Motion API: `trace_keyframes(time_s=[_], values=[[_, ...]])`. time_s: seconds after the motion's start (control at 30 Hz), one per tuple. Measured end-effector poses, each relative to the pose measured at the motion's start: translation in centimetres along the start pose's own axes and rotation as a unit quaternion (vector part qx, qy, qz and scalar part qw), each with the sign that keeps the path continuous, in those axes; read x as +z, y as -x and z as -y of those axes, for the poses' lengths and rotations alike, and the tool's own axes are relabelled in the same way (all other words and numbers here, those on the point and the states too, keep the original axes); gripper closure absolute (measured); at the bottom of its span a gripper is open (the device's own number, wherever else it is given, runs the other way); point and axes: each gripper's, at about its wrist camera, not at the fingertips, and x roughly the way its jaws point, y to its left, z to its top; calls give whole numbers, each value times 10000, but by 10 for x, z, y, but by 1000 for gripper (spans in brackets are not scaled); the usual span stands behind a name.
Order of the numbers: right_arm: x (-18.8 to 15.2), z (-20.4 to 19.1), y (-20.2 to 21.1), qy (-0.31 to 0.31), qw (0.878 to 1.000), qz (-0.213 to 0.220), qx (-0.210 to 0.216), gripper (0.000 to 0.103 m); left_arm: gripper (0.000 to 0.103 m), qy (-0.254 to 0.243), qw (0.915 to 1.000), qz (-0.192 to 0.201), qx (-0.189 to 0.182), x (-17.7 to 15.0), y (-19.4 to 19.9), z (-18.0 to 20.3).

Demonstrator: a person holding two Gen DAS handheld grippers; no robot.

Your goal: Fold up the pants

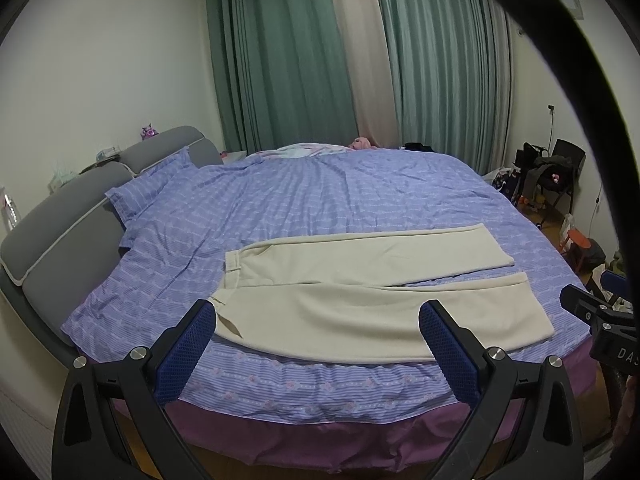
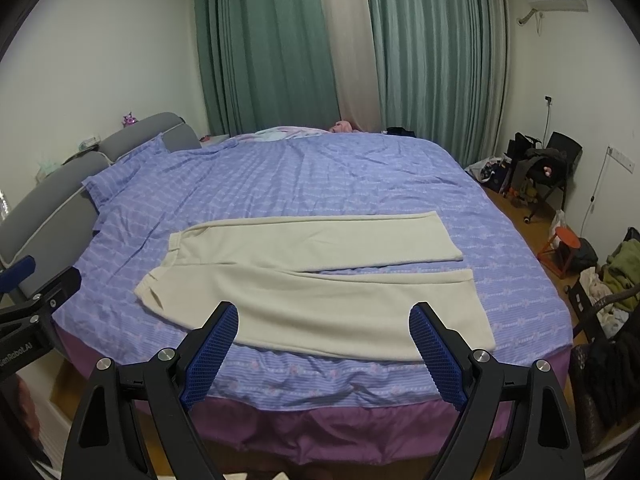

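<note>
Two legs right, waistband left; pants (image 1: 360, 280) lengthwise across bed (image 1: 320, 196)

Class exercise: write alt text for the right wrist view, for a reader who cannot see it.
Cream fabric pants lie flat and unfolded on a bed with a purple-blue striped cover, waistband left, legs reaching right. The right gripper hovers above the near bed edge, jaws open and empty. Green curtains hang behind.

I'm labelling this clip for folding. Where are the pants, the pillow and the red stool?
pants (image 1: 360, 304), left wrist view, middle of the near leg.
pillow (image 1: 160, 184), left wrist view, centre of its patterned cover.
red stool (image 2: 566, 238), right wrist view, its round seat.
</note>
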Motion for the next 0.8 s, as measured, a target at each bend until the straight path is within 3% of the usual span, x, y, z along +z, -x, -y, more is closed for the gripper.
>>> trace_keyframes(time_s=[0.8], values=[[7,-19,-20,239,9994,-123,235,15,0,112,9996,-165,198,-7,-16,-14]])
